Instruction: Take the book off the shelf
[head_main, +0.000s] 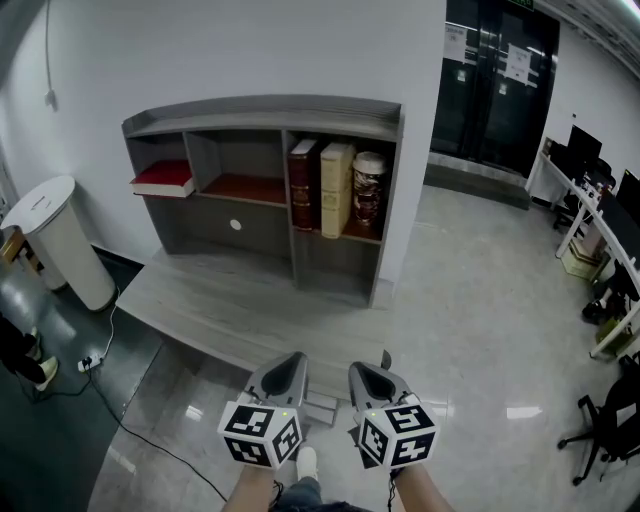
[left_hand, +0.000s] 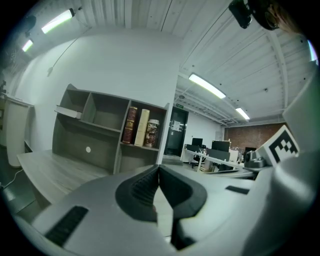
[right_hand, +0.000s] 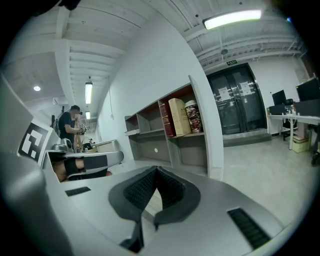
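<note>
A grey shelf unit (head_main: 262, 118) stands on a low platform against the white wall. In its right compartment a dark red book (head_main: 302, 185) and a cream book (head_main: 336, 188) stand upright beside a patterned jar (head_main: 369, 190). A red book (head_main: 163, 178) lies flat in the left compartment, jutting over the edge. My left gripper (head_main: 293, 360) and right gripper (head_main: 360, 370) are side by side low in the head view, well short of the shelf, both shut and empty. In the left gripper view the upright books (left_hand: 136, 126) are far ahead, as is the cream book (right_hand: 179, 116) in the right gripper view.
A white cylindrical bin (head_main: 58, 240) stands left of the platform, with a cable (head_main: 130, 420) trailing over the floor. Desks and office chairs (head_main: 600, 260) line the right side, and black glass doors (head_main: 495, 80) are behind. A person (right_hand: 70, 127) stands far off to the left.
</note>
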